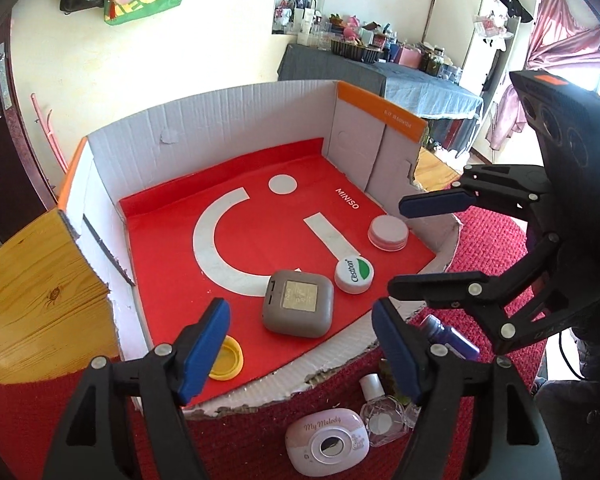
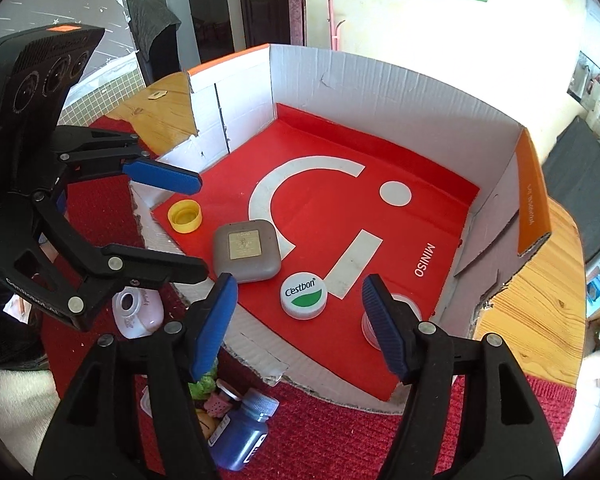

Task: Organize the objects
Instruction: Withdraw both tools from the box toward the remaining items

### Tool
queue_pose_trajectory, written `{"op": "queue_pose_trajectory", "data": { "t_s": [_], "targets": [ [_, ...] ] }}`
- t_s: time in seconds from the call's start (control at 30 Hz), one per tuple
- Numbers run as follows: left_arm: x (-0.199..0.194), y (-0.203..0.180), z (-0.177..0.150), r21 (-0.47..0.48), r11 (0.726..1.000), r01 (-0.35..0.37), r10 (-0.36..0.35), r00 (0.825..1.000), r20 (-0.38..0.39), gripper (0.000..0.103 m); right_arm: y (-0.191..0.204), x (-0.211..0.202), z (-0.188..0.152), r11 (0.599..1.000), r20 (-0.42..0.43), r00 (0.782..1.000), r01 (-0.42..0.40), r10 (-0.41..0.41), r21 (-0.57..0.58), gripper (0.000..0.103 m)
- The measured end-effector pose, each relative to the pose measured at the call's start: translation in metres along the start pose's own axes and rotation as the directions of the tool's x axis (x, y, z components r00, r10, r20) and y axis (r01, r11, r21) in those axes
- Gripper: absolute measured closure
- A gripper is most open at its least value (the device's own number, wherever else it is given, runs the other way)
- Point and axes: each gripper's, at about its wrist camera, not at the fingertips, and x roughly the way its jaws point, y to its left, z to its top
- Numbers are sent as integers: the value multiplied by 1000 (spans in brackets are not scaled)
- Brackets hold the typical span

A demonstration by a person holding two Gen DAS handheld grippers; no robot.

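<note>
Both grippers, left [image 1: 300,354] and right [image 2: 296,324], hang with jaws apart and empty over the white cardboard box [image 1: 204,120], where a grey square case [image 1: 298,308] lies.

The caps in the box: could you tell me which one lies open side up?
The yellow cap, near the box's torn front edge; its hollow faces up, unlike the two white ones.

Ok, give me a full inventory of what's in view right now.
box: 1, white card, red liner, on table
grey case: 1, in box, near front
Cestbon cap: 1, white-green, in box, beside case
pale cap: 1, in box, right side
yellow cap: 1, in box, left front
pink case: 1, outside, on red mat
clear bottle: 1, outside, beside pink case
blue bottle: 1, outside
left gripper: open, empty
right gripper: open, empty
</note>
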Motion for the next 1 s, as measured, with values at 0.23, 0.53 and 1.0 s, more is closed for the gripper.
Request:
{"op": "queue_pose_trajectory", "data": {
  "t_s": [0.23,0.53,1.0],
  "targets": [
    [-38,-7,-14,-49,997,-67,72,991,113,19,18,-36,-5,997,80,994,67,-69,26,24],
    [-70,-20,-44,-134,980,-149,172,969,179,9,40,-73,-25,979,157,971,164,-182,121,15],
    [-84,-41,-114,-276,936,-220,289,926,243,7,74,-93,-90,924,239,916,250,-322,288,6]
  ]
}}
